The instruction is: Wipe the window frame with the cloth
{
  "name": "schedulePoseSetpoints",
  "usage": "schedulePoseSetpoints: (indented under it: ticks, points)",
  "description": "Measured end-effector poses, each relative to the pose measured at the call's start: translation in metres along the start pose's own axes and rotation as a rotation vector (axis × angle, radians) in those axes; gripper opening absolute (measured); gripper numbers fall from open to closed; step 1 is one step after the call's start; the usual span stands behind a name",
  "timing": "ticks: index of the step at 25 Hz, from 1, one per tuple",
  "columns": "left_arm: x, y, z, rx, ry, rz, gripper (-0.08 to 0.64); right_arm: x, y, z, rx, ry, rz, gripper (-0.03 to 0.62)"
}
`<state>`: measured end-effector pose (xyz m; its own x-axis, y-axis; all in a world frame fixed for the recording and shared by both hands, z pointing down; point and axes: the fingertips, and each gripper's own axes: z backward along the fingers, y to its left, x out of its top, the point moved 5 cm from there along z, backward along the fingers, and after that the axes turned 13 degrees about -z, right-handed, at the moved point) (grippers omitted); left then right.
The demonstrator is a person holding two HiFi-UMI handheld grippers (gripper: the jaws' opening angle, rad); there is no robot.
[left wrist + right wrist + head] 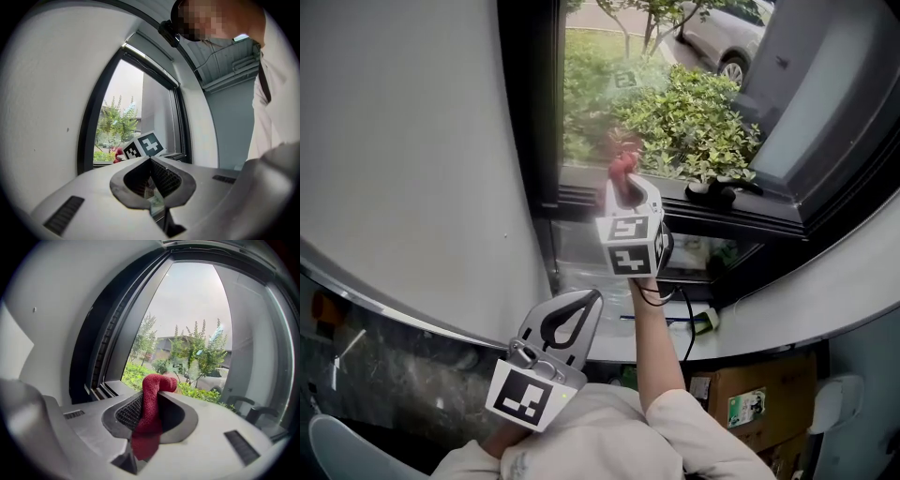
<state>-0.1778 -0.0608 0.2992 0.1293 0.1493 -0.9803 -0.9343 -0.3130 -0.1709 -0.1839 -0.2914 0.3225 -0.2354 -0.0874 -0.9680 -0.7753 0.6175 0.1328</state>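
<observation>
Nearest, the left tool [582,307] is held low, its jaws pressed together on nothing. Farther off, the right tool [627,190] pinches the red cloth [622,167] at the bottom rail of the window frame [727,217]; whether the cloth touches it is unclear.

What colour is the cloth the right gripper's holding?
Deep red; the cloth shows best in the right gripper view, clamped between the jaws.

The cloth [149,416] is seen in deep red, and the window frame [525,122] is finished in black. The left gripper [586,302] and right gripper [628,192] are coloured pale grey (their cubes are patterned in black-and-white squares), and the wall [403,141] is painted white.
</observation>
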Motion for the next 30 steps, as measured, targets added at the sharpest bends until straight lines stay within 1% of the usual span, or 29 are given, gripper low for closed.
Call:
schedulePoseSetpoints:
  ticks: [3, 7, 19, 26, 30]
  points:
    - [-0.001, -0.004, -0.003, -0.015, 0.004, 0.004, 0.008, -0.002, -0.009, 0.003, -0.021, 0.004, 0.002, 0.089]
    - [-0.003, -0.007, -0.004, -0.019, 0.011, 0.007, 0.008, -0.005, -0.023, 0.007, -0.028, 0.004, -0.025, 0.089]
    - [-0.003, -0.018, -0.008, -0.038, 0.010, 0.009, 0.008, -0.015, -0.068, 0.020, -0.073, 0.001, -0.068, 0.089]
    - [-0.001, -0.022, -0.012, -0.042, 0.006, 0.004, 0.008, -0.022, -0.091, 0.029, -0.115, -0.022, -0.070, 0.089]
    - [0.001, -0.024, -0.012, -0.036, 0.007, 0.002, 0.008, -0.023, -0.095, 0.031, -0.110, -0.030, -0.072, 0.089]
